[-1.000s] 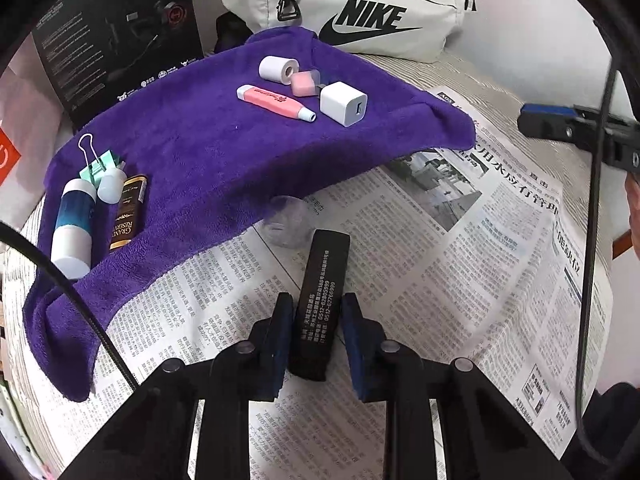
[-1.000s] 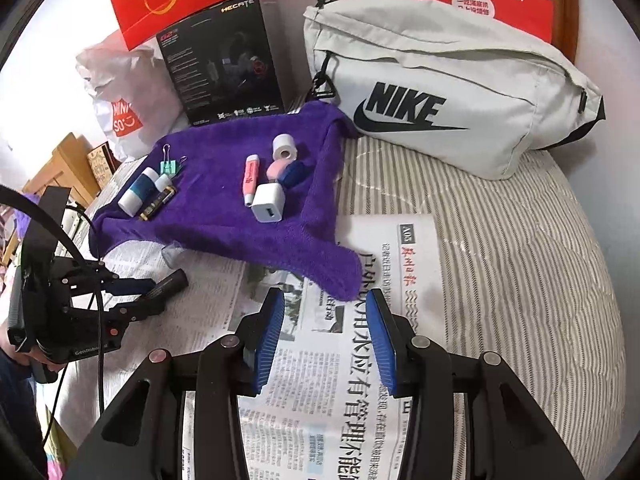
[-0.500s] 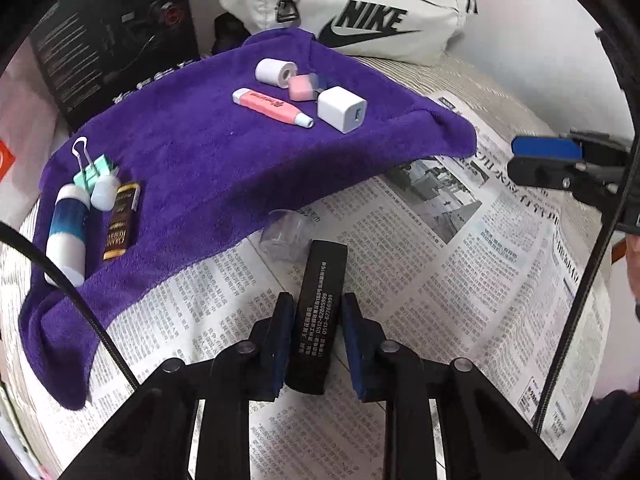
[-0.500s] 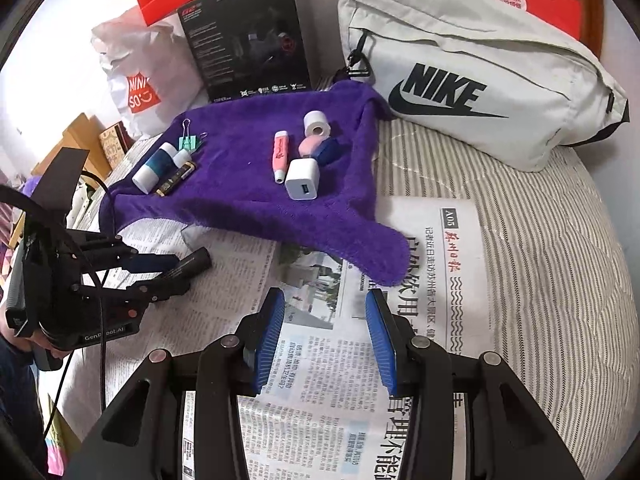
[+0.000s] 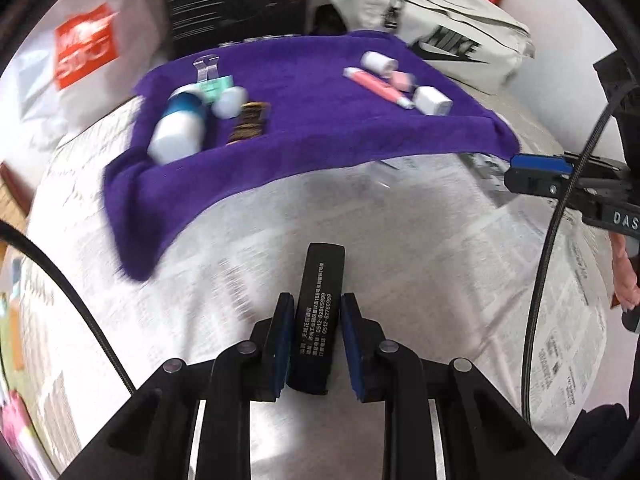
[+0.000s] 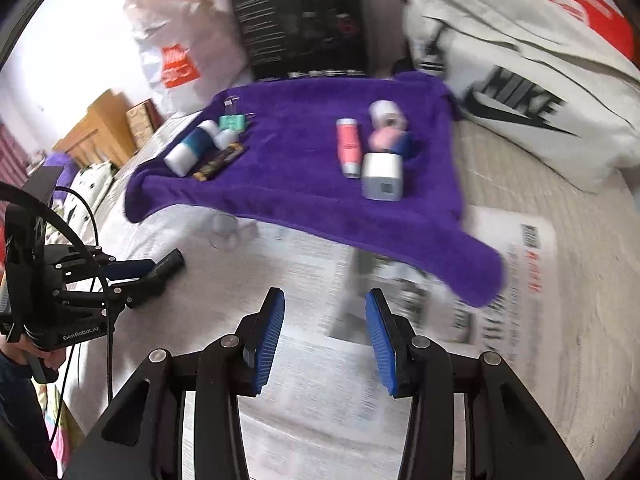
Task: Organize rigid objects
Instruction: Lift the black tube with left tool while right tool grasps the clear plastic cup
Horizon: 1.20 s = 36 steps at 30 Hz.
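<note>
Under everything you have newspaper (image 5: 400,220) spread across the bed, with a grey Nike bag (image 6: 520,80) at the back. Your purple towel (image 5: 320,120) lies over the paper's far part. On its left sit a white-and-blue bottle (image 5: 180,124), a mint binder clip (image 5: 212,82) and a dark tube (image 5: 250,122); on its right, a pink tube (image 5: 376,86) and a white charger cube (image 5: 432,100). Your left gripper (image 5: 316,324) is clenched on the black bar (image 5: 320,300), above the paper just short of the towel. Your right gripper (image 6: 326,328) stands parted around nothing, over the newspaper.
</note>
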Each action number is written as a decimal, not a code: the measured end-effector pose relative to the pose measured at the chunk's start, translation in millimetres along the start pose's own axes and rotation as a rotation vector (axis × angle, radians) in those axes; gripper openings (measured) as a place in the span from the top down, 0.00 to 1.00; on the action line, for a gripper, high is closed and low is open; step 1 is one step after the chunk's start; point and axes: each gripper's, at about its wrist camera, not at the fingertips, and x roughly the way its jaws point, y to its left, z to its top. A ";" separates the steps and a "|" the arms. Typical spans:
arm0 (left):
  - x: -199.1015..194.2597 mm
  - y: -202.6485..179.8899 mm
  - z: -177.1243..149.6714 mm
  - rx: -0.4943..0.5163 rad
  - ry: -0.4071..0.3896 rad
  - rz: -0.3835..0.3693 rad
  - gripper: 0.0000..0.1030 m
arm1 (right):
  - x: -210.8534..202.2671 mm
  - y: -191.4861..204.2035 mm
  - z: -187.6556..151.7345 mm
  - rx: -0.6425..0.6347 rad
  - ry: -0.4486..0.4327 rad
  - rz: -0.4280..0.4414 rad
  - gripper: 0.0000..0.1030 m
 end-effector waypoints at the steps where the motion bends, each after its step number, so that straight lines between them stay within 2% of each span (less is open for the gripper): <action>1: -1.6 5.1 -3.3 -0.010 0.000 0.011 0.78 | 2.6 4.8 0.7 -0.008 0.002 0.010 0.59; 6: -7.5 24.1 -14.1 -0.068 -0.012 0.000 0.78 | 26.1 43.8 8.2 -0.079 0.031 0.079 0.59; 11: -8.9 32.1 -18.0 -0.107 -0.032 -0.044 0.78 | 44.7 81.9 15.2 -0.124 0.038 0.164 0.59; 16: -11.3 38.7 -21.8 -0.131 -0.037 -0.054 0.78 | 59.6 100.0 23.9 -0.144 0.025 0.175 0.59; 20: -15.0 48.2 -28.2 -0.158 -0.042 -0.052 0.78 | 75.7 107.6 25.9 -0.169 0.054 0.155 0.60; 22: -16.2 50.8 -30.4 -0.162 -0.043 -0.051 0.78 | 76.7 111.8 24.4 -0.195 0.036 0.139 0.63; 23: -16.5 51.7 -31.1 -0.162 -0.044 -0.051 0.78 | 77.3 114.3 23.7 -0.214 0.033 0.130 0.71; 24: -16.6 52.9 -31.7 -0.161 -0.046 -0.052 0.78 | 77.5 115.0 23.3 -0.221 0.033 0.126 0.74; 27: -16.7 53.7 -32.8 -0.164 -0.047 -0.058 0.78 | 72.4 111.5 22.7 -0.221 0.022 0.118 0.74; 32: -16.2 50.9 -31.3 -0.154 -0.044 -0.042 0.78 | 47.3 91.5 15.8 -0.228 -0.007 0.023 0.74; 36: -13.4 46.6 -26.4 -0.139 -0.040 -0.023 0.78 | 24.5 55.0 8.1 -0.178 -0.016 -0.060 0.74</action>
